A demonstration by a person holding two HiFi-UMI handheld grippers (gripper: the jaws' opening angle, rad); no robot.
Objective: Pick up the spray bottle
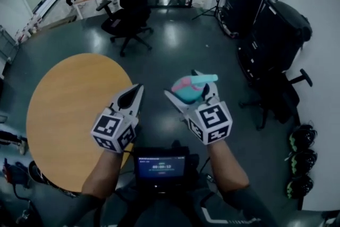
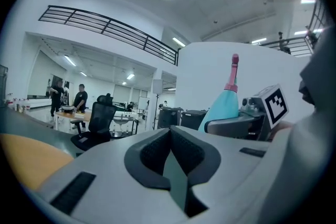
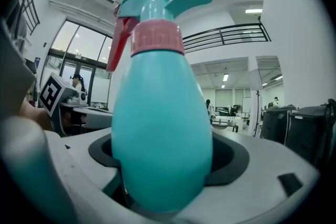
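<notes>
Spray bottle (image 3: 160,113) stands upright, gripped by right tool (image 1: 187,87); left tool (image 1: 137,91) is closed, empty.

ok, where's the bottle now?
The bottle is clamped upright in the right gripper. In the head view it sits right of centre over the dark floor, clear of the round table at left.

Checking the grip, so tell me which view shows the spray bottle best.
The right gripper view: the spray bottle fills the frame, upright between the right gripper's jaws, trigger and collar clear. The head view shows it small from above, partly behind that gripper. The left gripper view shows it from the side, its base hidden.
</notes>
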